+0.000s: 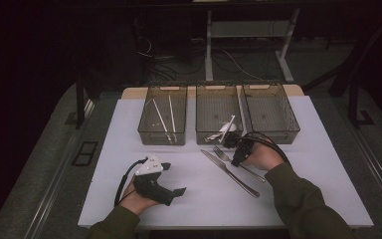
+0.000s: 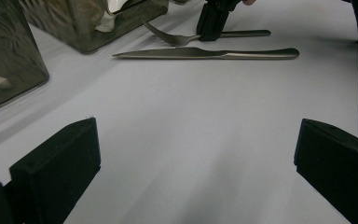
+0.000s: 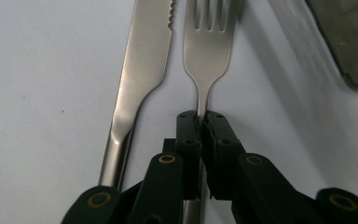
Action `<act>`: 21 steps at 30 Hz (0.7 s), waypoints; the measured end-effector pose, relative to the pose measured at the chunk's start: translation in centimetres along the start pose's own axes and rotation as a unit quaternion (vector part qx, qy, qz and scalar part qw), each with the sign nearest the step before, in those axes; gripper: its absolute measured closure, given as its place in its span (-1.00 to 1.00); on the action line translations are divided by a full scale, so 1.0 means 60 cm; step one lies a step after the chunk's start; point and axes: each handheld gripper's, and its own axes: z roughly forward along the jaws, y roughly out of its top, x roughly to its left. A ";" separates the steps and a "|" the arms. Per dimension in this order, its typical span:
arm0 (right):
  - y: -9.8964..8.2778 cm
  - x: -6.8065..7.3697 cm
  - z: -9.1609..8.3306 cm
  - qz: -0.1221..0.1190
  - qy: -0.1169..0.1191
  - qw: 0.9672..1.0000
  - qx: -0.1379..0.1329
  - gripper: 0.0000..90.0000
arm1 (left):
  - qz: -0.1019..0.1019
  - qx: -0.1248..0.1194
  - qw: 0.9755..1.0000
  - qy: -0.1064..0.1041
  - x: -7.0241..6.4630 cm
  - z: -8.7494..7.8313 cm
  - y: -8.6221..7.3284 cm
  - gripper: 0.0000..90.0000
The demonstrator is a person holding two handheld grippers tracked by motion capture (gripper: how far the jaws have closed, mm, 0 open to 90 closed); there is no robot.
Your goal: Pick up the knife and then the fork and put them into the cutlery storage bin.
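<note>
I have the white tabletop (image 1: 129, 149) in front of me, with three dark see-through bins in a row at its far side: the left bin (image 1: 162, 115) holds a couple of thin white sticks, the middle bin (image 1: 218, 113) holds some white and metal utensils I cannot make out exactly, and the right bin (image 1: 270, 112) looks empty. In front of the middle bin a table knife (image 1: 230, 173) and a fork (image 1: 227, 157) lie just beside each other on the tabletop, tips toward the bins. My right gripper (image 3: 198, 122) is down over the fork, and in the right gripper view its fingers are pressed together on the fork's neck, just behind the head, so I read this as the pick-up step: the fork is pinched but, as far as I can tell, at or barely off the surface. My left gripper (image 1: 173, 183) rests near the front left of the tabletop, well apart from the cutlery, with its fingers (image 2: 56, 161) spread wide and nothing between them. Next I judge I need to lift the fork clear without dragging the knife, which lies close alongside, then carry it over a bin rim and release it inside; the grip is narrow, so the fork could pivot.
</note>
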 end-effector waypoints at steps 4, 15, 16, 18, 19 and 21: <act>-0.002 -0.002 -0.001 -0.001 0.002 1.000 -0.004 0.90 | -0.001 -0.001 1.000 -0.001 0.000 0.000 0.000 -1.00; -0.026 -0.019 -0.016 0.008 0.017 0.999 -0.030 0.90 | 0.001 -0.001 1.000 0.000 0.001 -0.001 0.000 -1.00; -0.029 -0.021 -0.019 0.011 0.018 0.999 -0.033 0.90 | 0.001 -0.001 1.000 0.000 0.001 -0.001 0.001 -1.00; -0.035 -0.024 -0.023 0.012 0.019 0.999 -0.036 0.90 | 0.001 -0.001 1.000 0.000 0.001 -0.001 0.001 -1.00; -0.038 -0.025 -0.025 0.015 0.019 0.999 -0.037 0.90 | 0.002 -0.002 1.000 0.000 0.001 -0.001 0.001 -1.00; -0.044 -0.028 -0.027 0.018 0.021 0.999 -0.040 0.90 | 0.001 -0.003 1.000 0.000 0.001 -0.001 0.001 -1.00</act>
